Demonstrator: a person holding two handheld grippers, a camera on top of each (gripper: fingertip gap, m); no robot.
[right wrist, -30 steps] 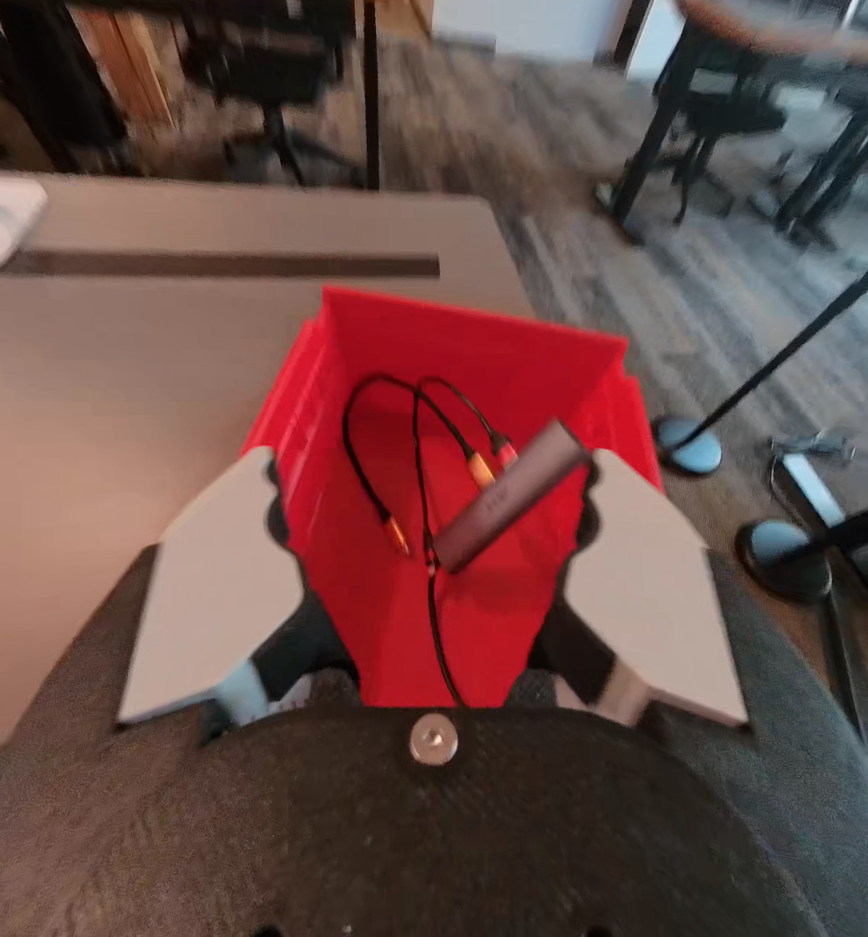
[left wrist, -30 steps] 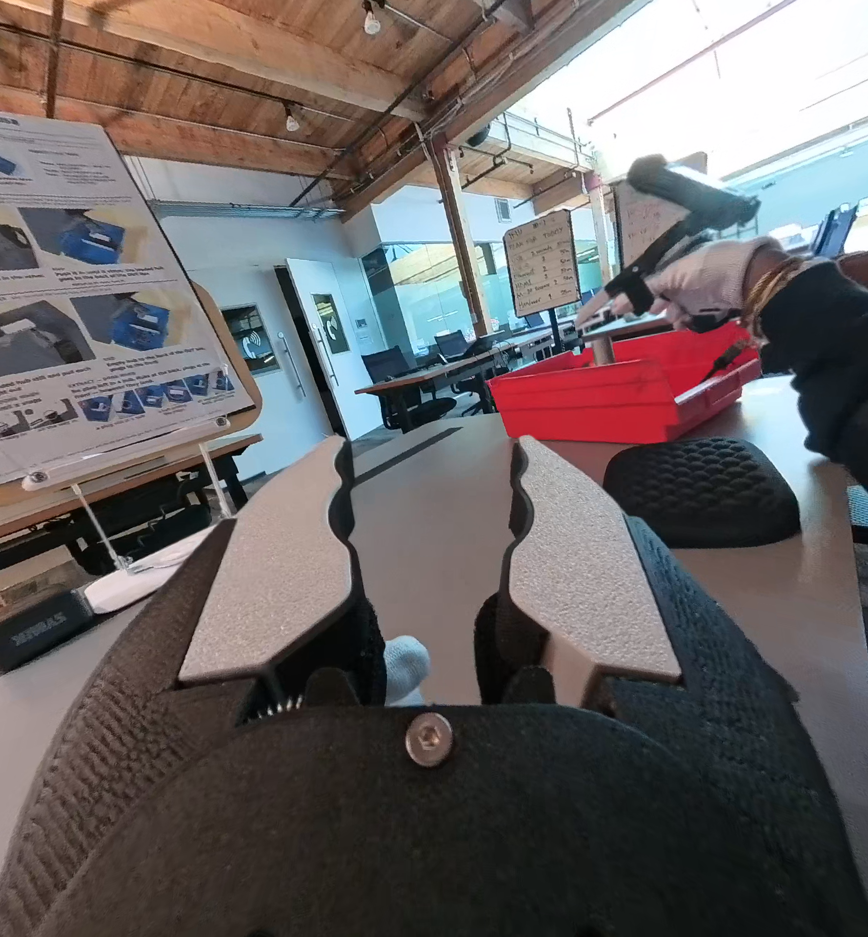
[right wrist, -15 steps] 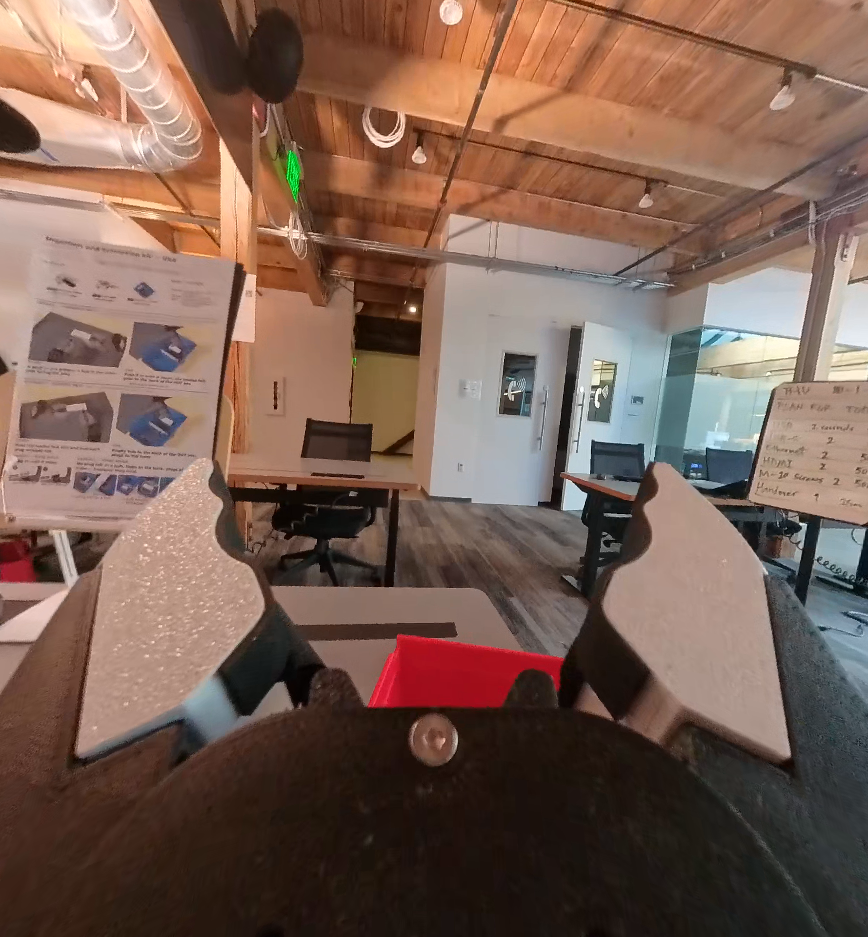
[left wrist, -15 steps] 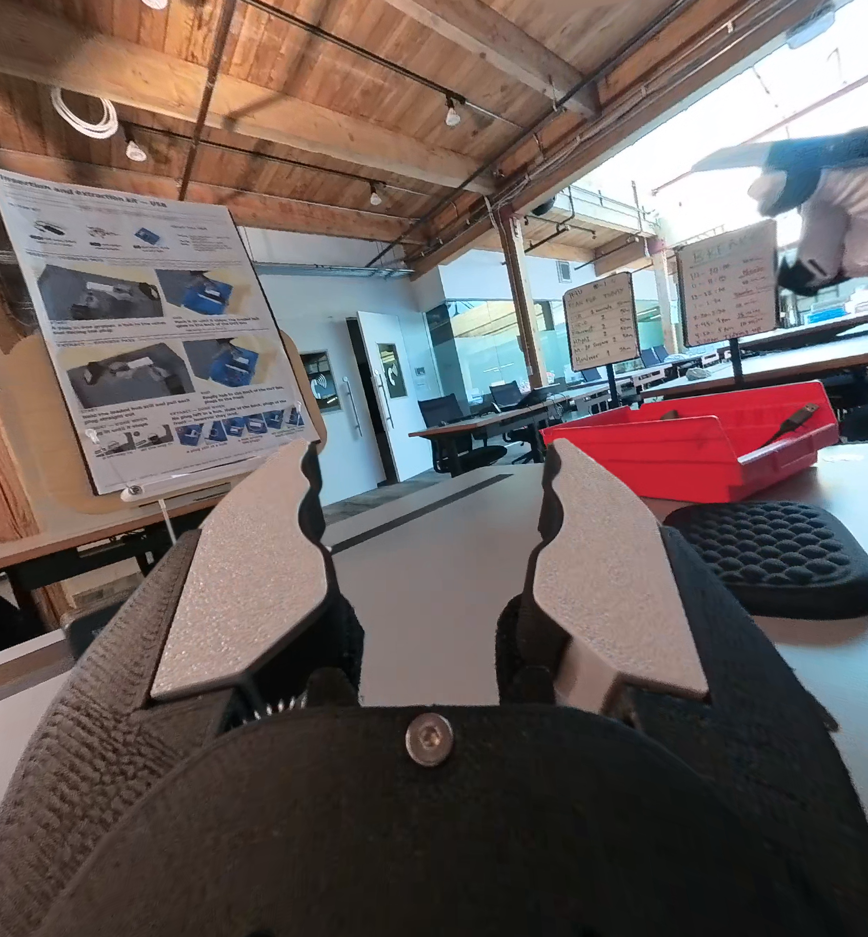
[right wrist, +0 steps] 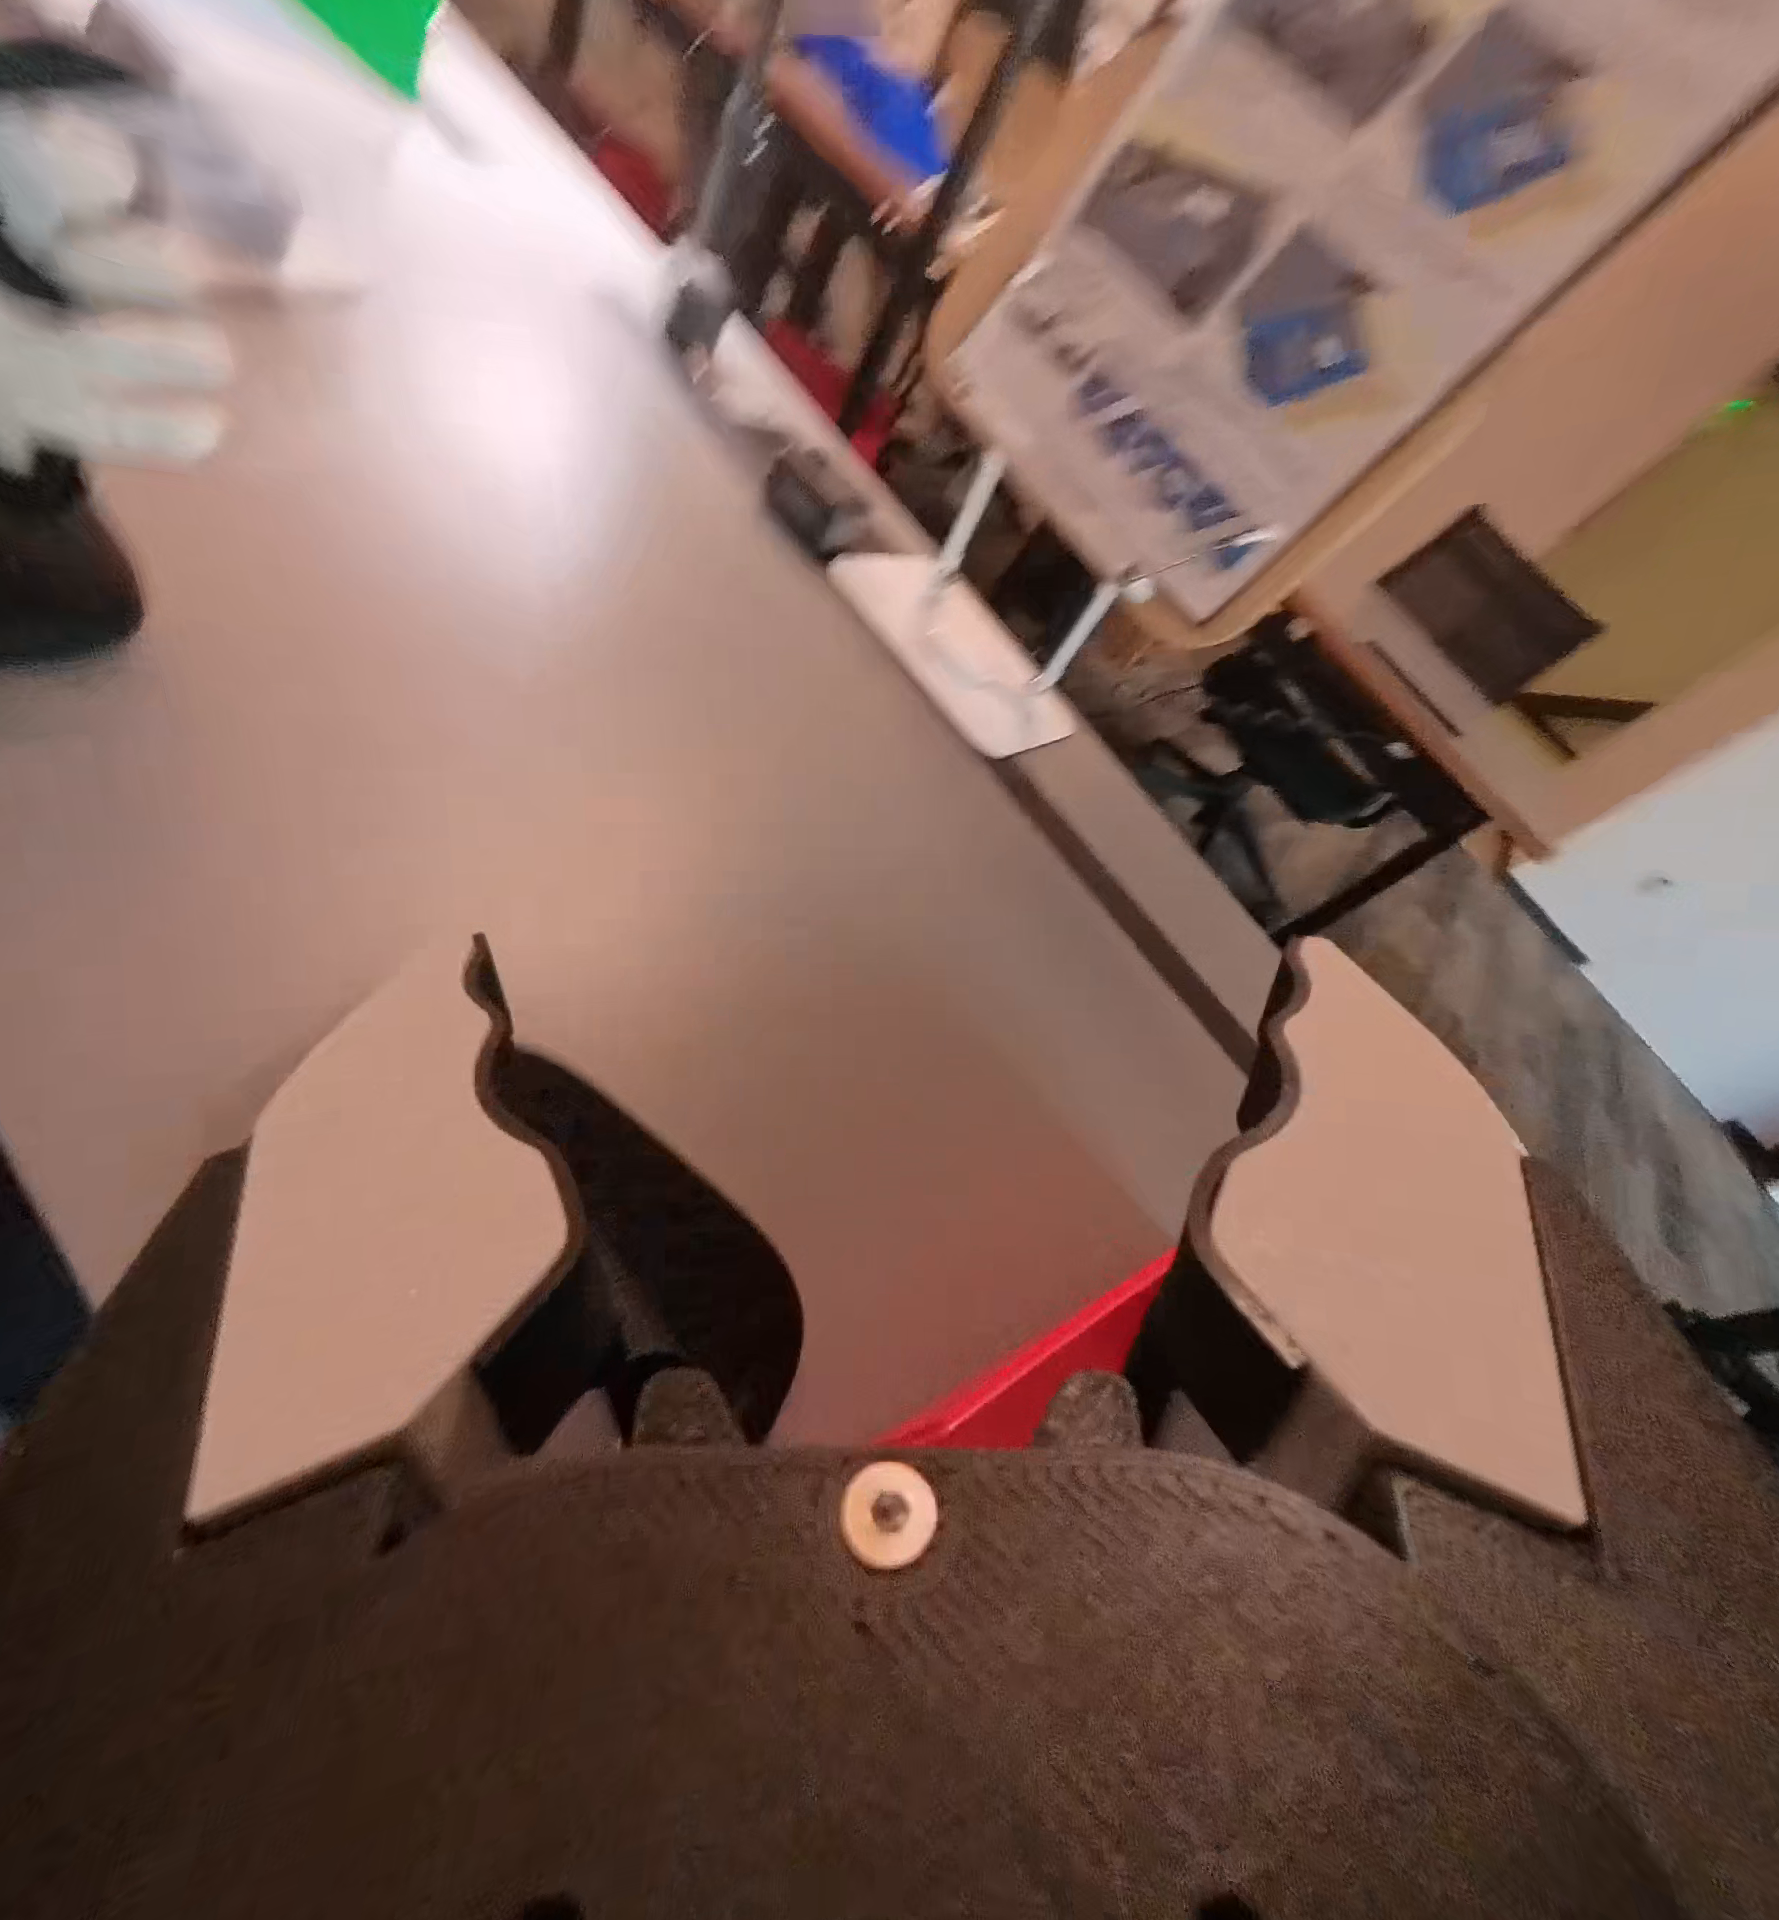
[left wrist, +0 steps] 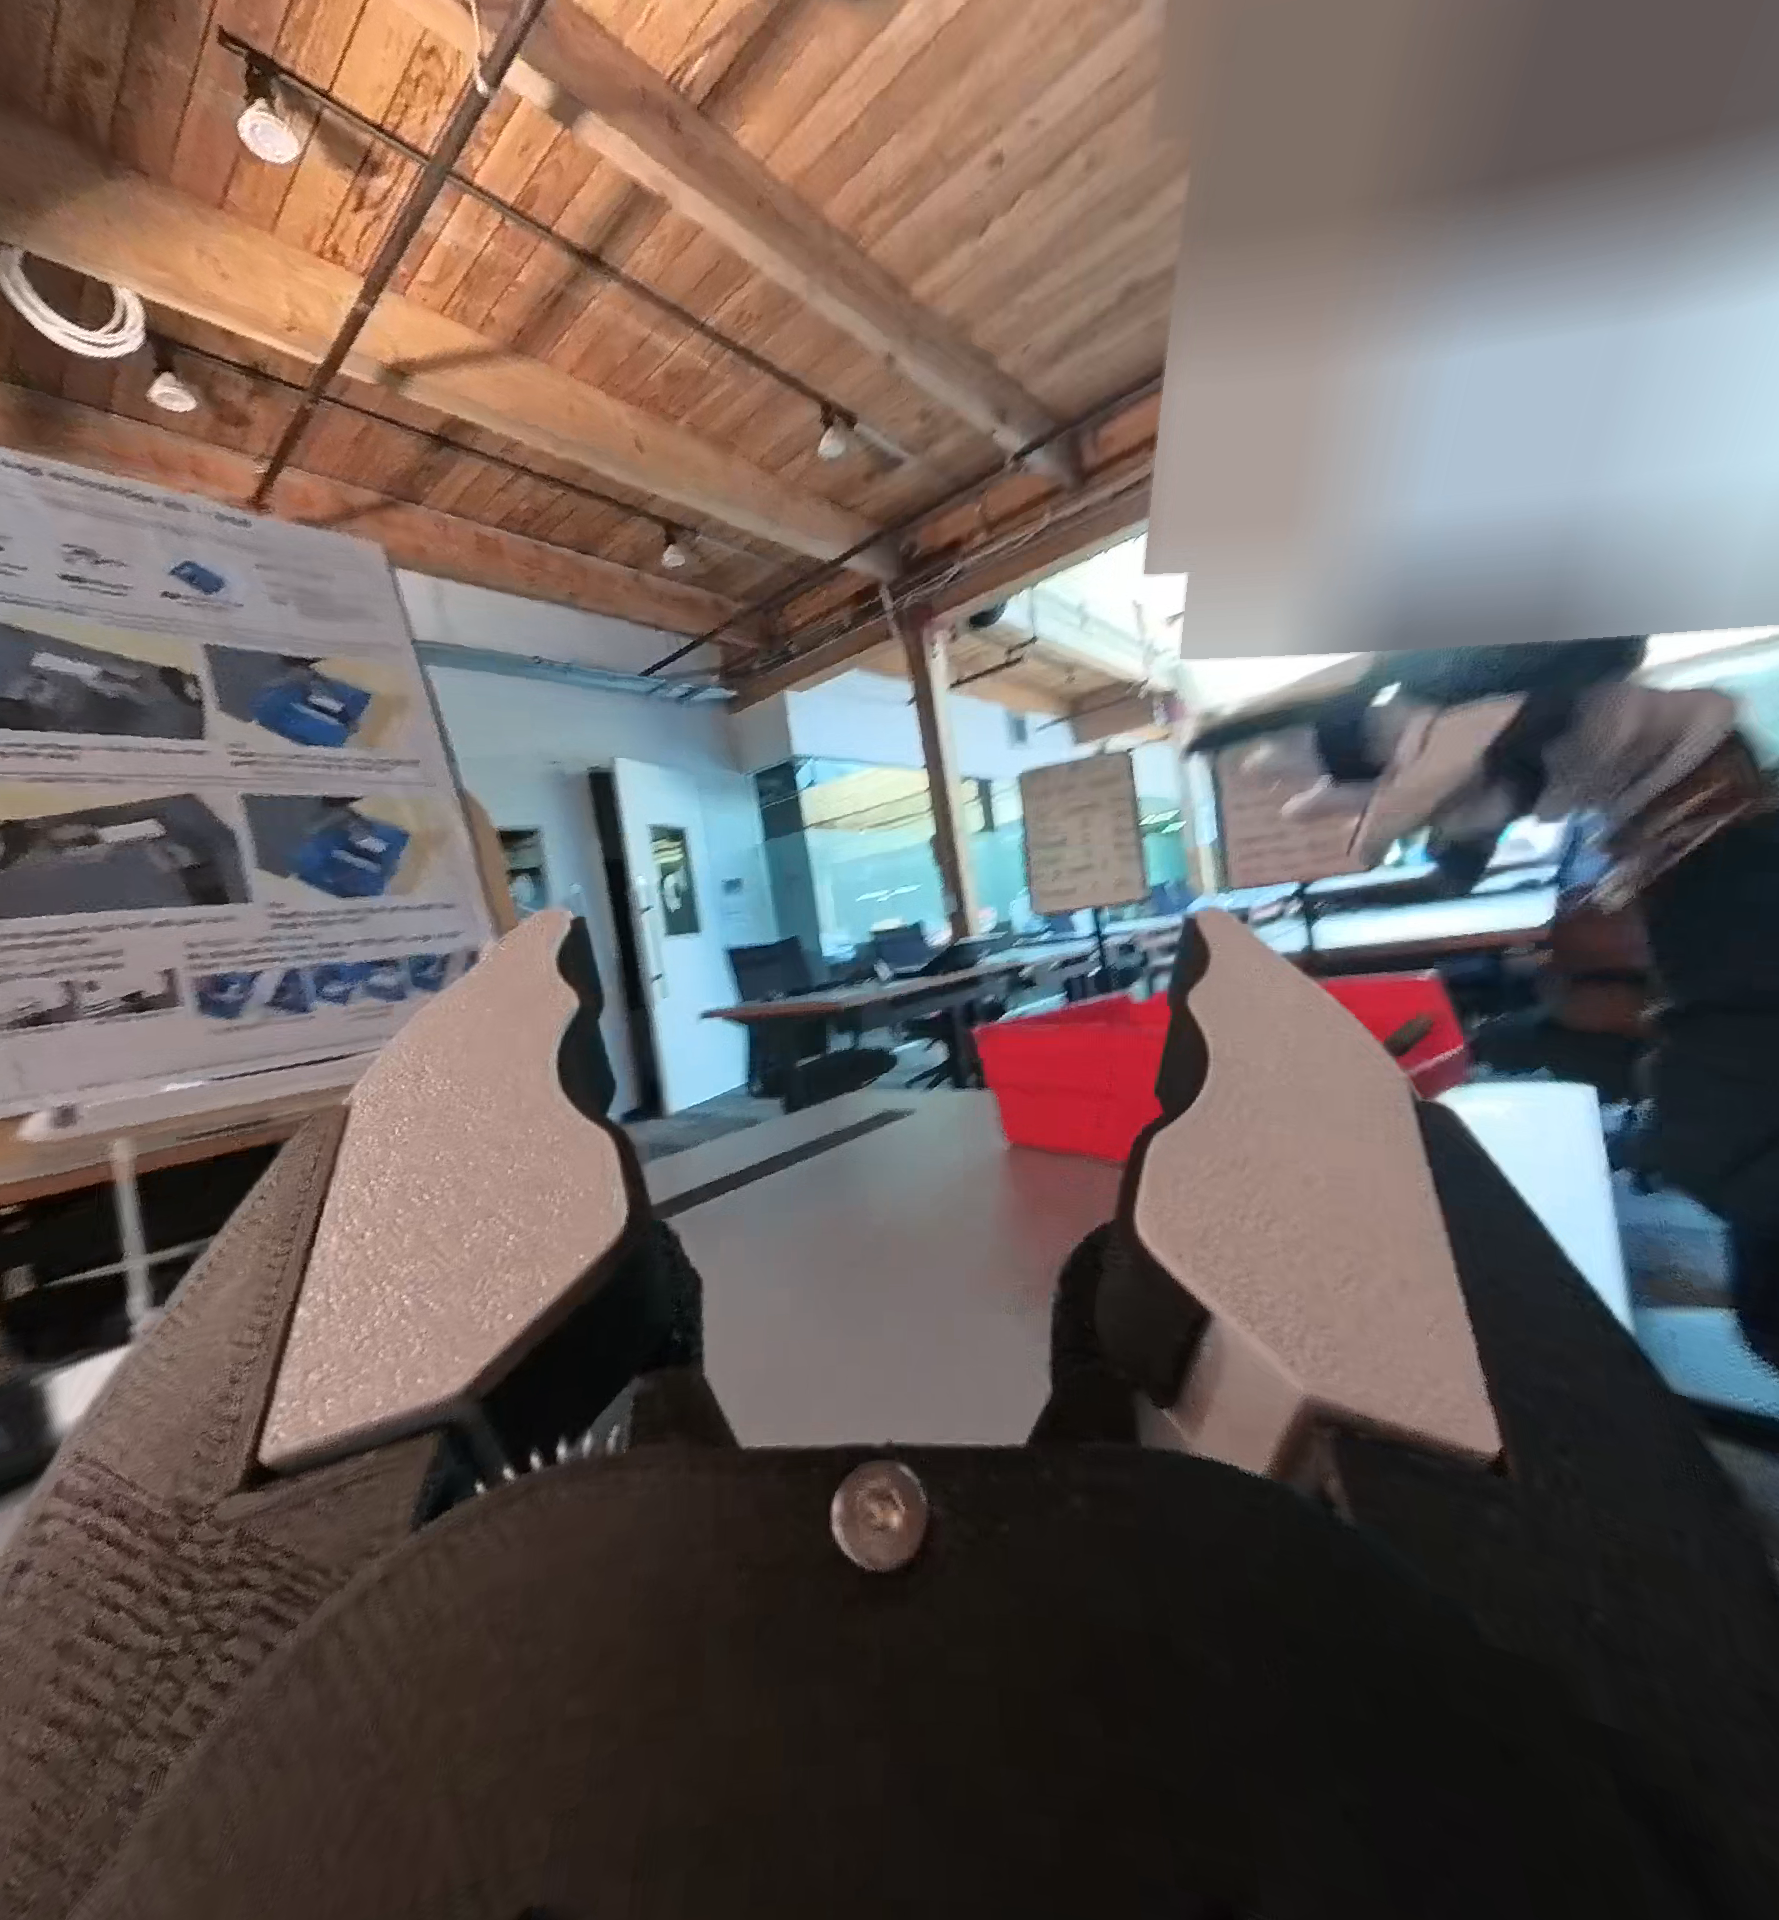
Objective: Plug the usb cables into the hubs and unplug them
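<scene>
My left gripper (left wrist: 880, 935) is open and empty above the grey table (left wrist: 864, 1247), pointing at the red bin (left wrist: 1061, 1081) at the far right. A dark slim end (left wrist: 1410, 1032) pokes over the bin's rim; I cannot tell what it is. My right gripper (right wrist: 885, 951) is open and empty, rolled sideways, over the table (right wrist: 552, 727). Only a corner of the red bin (right wrist: 1030, 1382) shows between its fingers. No hub or cables are clearly in view.
A poster on a stand (left wrist: 168, 831) is at the table's left; its white base (right wrist: 952, 655) sits at the far edge. A person's dark sleeve (left wrist: 1747, 1039) is on the right. A blurred gloved hand (right wrist: 64, 312) is at the upper left.
The right gripper left the bin, where it looked down on the hub and cables, swung up, then rolled towards the table's left. The left gripper rose and opened wider.
</scene>
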